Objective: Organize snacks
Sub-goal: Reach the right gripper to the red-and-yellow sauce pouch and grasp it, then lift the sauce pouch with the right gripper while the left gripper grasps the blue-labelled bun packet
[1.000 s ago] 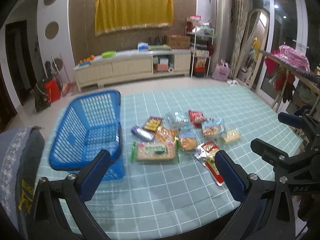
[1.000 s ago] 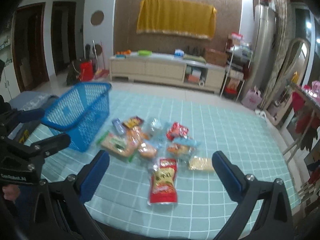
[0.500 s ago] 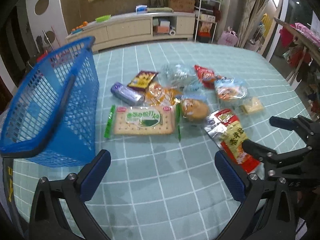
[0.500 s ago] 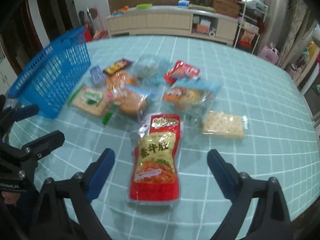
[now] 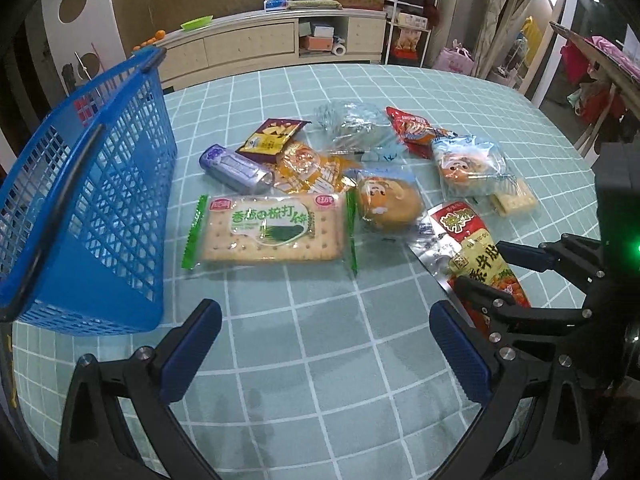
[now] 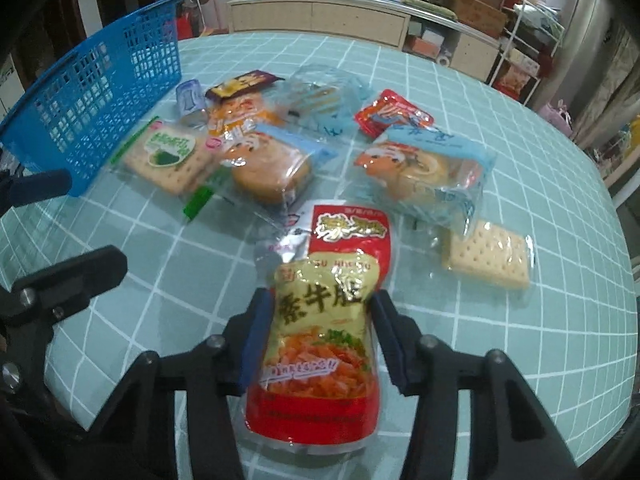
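- The right gripper (image 6: 320,320) straddles the red-and-yellow pouch (image 6: 320,320) at the near edge of the table (image 6: 520,360). Its jaws are closing with the pouch between them; the blue pads (image 6: 256,336) stand at the pouch's two long edges, and the pouch narrows there, so contact appears to have begun.
- The left gripper (image 5: 320,360) hovers over bare tablecloth with its jaws wide open and nothing between them.
- Handling judgement: the pouch is a soft, glossy foil pack, probably light and slippery. It will buckle under side pressure, so a hold across its mid-body is preferable to the thin sealed end.
- Just beyond lie a long cracker pack (image 5: 272,228) and a wrapped bun (image 5: 388,200), both crushable; a light grip across the short width is advised.
- Further off, a bare cracker packet (image 6: 488,256), a second wrapped bun (image 6: 424,172) and smaller sachets overlap one another.
- The blue basket (image 5: 100,200), the likely destination, stands at the left of the pile.
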`<action>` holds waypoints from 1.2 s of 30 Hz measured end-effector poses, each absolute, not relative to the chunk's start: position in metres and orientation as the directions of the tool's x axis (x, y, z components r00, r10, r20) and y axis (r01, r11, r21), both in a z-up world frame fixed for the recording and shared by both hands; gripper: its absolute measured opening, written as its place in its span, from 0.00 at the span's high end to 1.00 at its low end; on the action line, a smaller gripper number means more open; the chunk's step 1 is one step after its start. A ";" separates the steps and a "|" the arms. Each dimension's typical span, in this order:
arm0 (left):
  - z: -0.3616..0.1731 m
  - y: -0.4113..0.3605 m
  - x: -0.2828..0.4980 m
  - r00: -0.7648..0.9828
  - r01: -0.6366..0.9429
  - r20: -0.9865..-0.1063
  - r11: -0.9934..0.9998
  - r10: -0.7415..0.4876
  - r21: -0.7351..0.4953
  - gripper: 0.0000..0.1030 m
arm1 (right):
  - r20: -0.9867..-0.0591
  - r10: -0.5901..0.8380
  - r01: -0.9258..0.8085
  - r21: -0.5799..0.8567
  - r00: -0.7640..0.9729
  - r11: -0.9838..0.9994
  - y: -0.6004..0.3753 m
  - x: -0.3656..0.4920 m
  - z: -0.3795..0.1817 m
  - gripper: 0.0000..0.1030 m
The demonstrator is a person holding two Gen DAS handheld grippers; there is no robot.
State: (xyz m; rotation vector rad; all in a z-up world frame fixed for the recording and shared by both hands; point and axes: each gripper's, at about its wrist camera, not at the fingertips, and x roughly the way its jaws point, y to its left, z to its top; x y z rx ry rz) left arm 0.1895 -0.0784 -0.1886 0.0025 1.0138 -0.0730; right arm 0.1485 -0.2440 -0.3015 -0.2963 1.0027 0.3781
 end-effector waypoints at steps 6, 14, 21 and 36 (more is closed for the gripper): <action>-0.177 -0.084 0.186 0.544 0.074 -0.837 0.997 -0.055 -0.017 0.00 | -0.861 0.229 -0.427 0.015 0.454 0.904 -0.255 0.142 -0.294 0.57; -0.150 -0.098 0.195 0.579 0.109 -0.813 0.994 -0.058 0.006 0.00 | -0.833 0.266 -0.350 0.094 0.485 0.932 -0.288 0.133 -0.265 0.57; -0.121 -0.134 0.226 0.594 0.184 -0.794 0.983 -0.129 -0.021 0.00 | -0.800 0.264 -0.286 0.121 0.539 0.951 -0.322 0.140 -0.232 0.57; -0.174 -0.203 0.333 0.339 0.224 -0.881 0.938 -0.330 -0.265 0.00 | -0.774 0.176 -0.100 0.145 0.608 0.984 -0.380 0.204 -0.230 0.57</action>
